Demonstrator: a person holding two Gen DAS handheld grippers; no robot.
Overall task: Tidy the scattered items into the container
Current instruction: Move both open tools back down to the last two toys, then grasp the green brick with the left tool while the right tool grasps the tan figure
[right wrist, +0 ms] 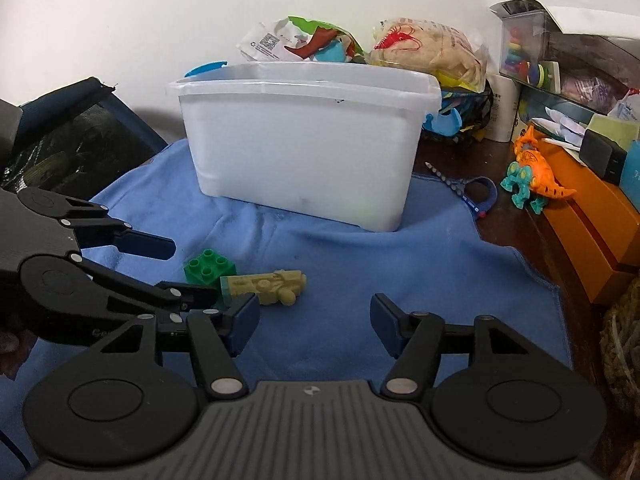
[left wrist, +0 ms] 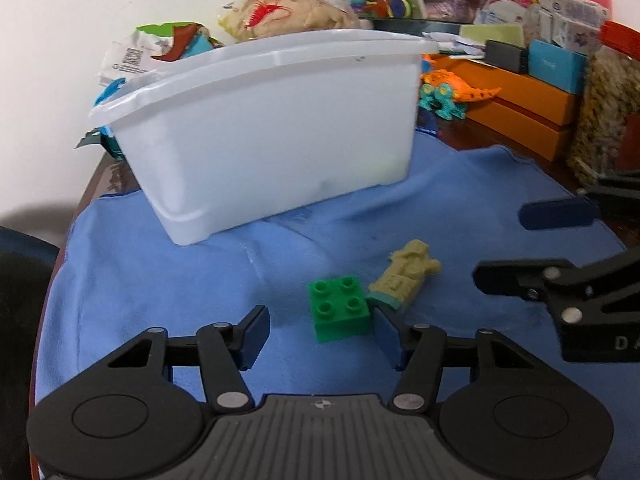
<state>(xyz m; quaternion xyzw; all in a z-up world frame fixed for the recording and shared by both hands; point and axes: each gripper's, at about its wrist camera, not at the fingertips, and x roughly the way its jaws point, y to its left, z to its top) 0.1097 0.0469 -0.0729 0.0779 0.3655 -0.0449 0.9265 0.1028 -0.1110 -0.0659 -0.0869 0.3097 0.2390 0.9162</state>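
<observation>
Left gripper (left wrist: 322,334) sits low over the blue cloth (left wrist: 160,272) with its jaws spread wide; the green brick (left wrist: 339,312) is between them, close against the right-hand pad, but nothing is pinched. Just beside the brick and touching it lies the tan toy figure (left wrist: 406,276), stretched out on its side. Right gripper (right wrist: 314,326) is spread too, holding nothing, with bare cloth between its fingers; the figure's end is just off its left pad. Behind both stands the white plastic tub (right wrist: 300,140), upright on the cloth, well apart from the brick.

Right wrist view shows the tub's open rim, a dark mesh thing at far left and a blue strap (right wrist: 480,196) on the table. Both catch the orange dinosaur (left wrist: 456,90).
</observation>
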